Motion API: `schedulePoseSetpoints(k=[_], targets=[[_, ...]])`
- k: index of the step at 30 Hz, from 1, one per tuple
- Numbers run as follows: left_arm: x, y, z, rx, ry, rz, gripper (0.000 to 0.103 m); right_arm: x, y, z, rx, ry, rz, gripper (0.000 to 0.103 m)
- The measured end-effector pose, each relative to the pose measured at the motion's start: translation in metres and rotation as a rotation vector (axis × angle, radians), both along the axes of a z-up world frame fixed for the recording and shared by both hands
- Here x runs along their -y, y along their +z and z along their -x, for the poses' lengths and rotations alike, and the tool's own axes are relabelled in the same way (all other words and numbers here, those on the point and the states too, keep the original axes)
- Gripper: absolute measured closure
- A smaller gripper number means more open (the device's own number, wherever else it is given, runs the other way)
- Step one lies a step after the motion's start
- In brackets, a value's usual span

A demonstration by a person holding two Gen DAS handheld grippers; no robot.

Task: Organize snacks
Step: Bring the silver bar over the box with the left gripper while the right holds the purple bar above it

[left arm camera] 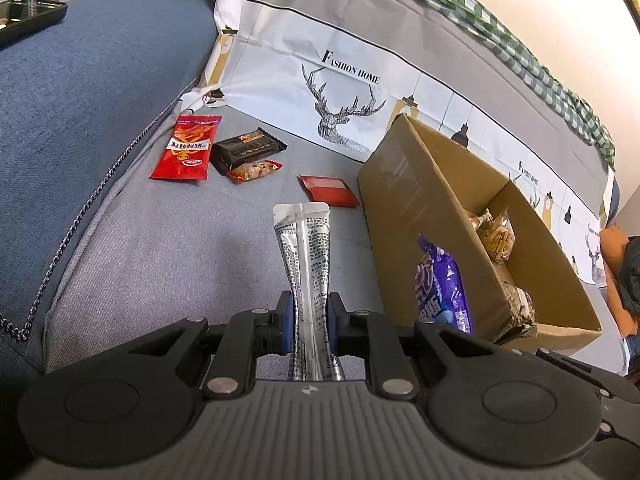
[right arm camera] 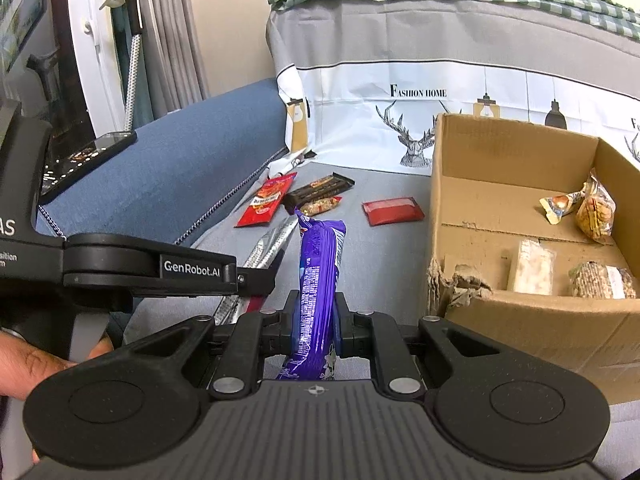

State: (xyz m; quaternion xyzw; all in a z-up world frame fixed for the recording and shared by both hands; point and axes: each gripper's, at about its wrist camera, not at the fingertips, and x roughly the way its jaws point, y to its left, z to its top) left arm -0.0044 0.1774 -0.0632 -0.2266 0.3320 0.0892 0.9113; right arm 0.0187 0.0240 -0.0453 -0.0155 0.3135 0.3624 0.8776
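Both tongs pinch packets lengthwise: left gripper [left arm camera: 308, 320] the silver sachet [left arm camera: 306, 264], right gripper [right arm camera: 316, 320] the purple bar [right arm camera: 320, 276]; the cardboard box [right arm camera: 520, 320] lies at two o'clock, nearer the right

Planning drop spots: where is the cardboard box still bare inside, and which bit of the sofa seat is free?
In the cardboard box, the floor near its back-left corner is bare; wrapped snacks crowd the right and front. The grey seat is free between the blue armrest and the silver pouch. It is cluttered around the red packet and black bar.
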Motion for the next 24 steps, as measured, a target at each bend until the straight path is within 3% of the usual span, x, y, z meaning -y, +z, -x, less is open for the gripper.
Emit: schedulePoseSetpoints(k=[24], targets=[[0.008,0.016,0.009,0.091,0.008,-0.052,0.085,0.037,0.039,-0.013,0.087,-0.066,-0.21,0.087]])
